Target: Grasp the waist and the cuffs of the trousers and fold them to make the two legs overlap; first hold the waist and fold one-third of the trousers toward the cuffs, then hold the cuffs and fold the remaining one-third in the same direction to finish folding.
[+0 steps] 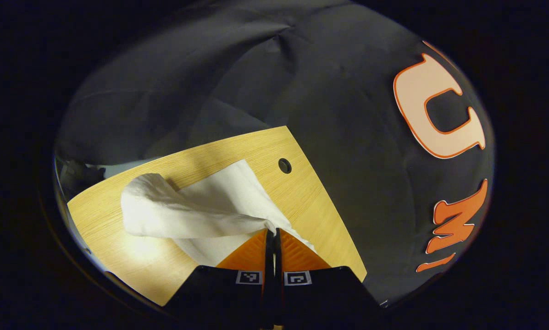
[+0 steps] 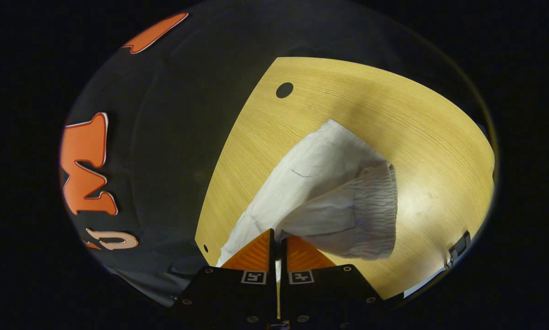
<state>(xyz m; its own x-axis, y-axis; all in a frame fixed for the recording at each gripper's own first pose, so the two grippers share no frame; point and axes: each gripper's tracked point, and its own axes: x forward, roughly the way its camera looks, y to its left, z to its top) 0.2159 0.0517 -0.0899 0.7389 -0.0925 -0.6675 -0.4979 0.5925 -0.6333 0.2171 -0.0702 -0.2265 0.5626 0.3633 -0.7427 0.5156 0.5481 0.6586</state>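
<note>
Now, table [image 1: 302,192]: a pale wooden top with a round cable hole [image 1: 284,165] near its far edge; in the right gripper view the same top [image 2: 439,137] spreads to the right, with the hole [image 2: 284,90] at the far left corner.
Trousers [image 1: 196,211]: white, lying on the table with part of the cloth lifted off the wood. In the right gripper view the trousers [image 2: 320,183] show a gathered, elastic-looking band at the right, which I take for the waist [image 2: 377,206].
Long axis: in the right gripper view the cloth runs away from the fingers toward the far edge of the table, with the waist end hanging beside it as a raised fold.
Left gripper [image 1: 273,233]: fingers drawn together on a pinch of white cloth, which pulls up from the table into a taut ridge leading to the tips.
Right gripper [image 2: 278,236]: fingers close together with white cloth between them, at the near corner of the waist end.
Key relation: both grippers hold the near end, and the rest of the trousers lies ahead of them, so the fold would have to be carried forward along that axis.
Stage, as a judgement: the waist fold looks to be in hand, not yet laid flat.
</note>
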